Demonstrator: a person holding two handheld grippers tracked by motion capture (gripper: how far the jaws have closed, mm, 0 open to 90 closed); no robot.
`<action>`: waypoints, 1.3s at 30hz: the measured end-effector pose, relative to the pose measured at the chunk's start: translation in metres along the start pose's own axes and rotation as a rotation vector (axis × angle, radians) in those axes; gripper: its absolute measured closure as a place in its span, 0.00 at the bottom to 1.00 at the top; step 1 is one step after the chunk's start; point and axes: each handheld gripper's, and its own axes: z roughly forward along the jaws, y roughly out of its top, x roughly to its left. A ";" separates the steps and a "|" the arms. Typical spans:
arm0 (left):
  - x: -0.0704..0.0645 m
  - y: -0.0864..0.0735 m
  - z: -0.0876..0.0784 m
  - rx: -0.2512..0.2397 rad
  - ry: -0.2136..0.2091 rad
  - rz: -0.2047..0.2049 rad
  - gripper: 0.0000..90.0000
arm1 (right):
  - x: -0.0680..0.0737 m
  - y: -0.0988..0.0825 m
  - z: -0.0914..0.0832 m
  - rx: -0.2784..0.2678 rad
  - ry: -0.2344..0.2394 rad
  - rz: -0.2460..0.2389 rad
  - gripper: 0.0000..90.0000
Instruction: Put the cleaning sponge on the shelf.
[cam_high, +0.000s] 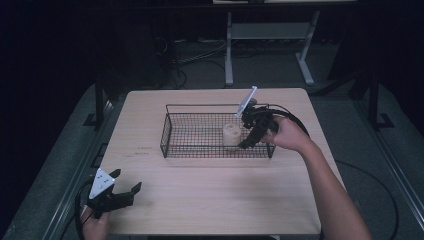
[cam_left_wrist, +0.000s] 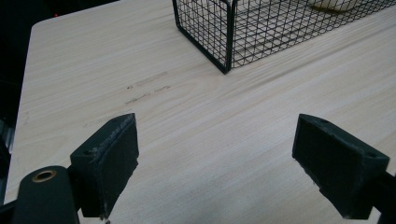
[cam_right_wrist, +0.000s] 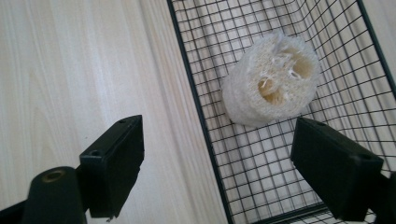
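A pale loofah slice (cam_right_wrist: 271, 79) lies inside the black wire basket (cam_high: 172, 125) on the tabletop (cam_high: 215, 200), toward the basket's right end. The right tool (cam_right_wrist: 217, 154) hangs just over the basket's rim with its jaws spread wide and nothing between them; in the right gripper view one jaw stands outside the wire wall and the other above the mesh floor, short of the loofah. The left tool (cam_high: 124, 186) rests at the near left corner of the tabletop, jaws likewise spread and empty.

The loofah looks light, dry and fibrous, with hollow channels through its middle, so it should give under pressure and spring back rather than slip. A gentle pinch across its rounded outer wall seems the best hold. Its rough fibres could snag on the mesh.
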 end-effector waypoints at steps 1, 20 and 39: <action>0.000 0.000 0.000 0.000 0.001 -0.001 0.15 | 0.001 -0.002 0.000 -0.002 0.000 0.001 0.19; -0.001 0.000 0.001 0.004 0.000 0.004 0.15 | 0.016 -0.031 -0.001 -0.011 0.000 0.010 0.19; -0.001 0.001 0.001 0.005 0.000 0.004 0.15 | 0.034 -0.046 0.007 -0.005 0.011 0.000 0.19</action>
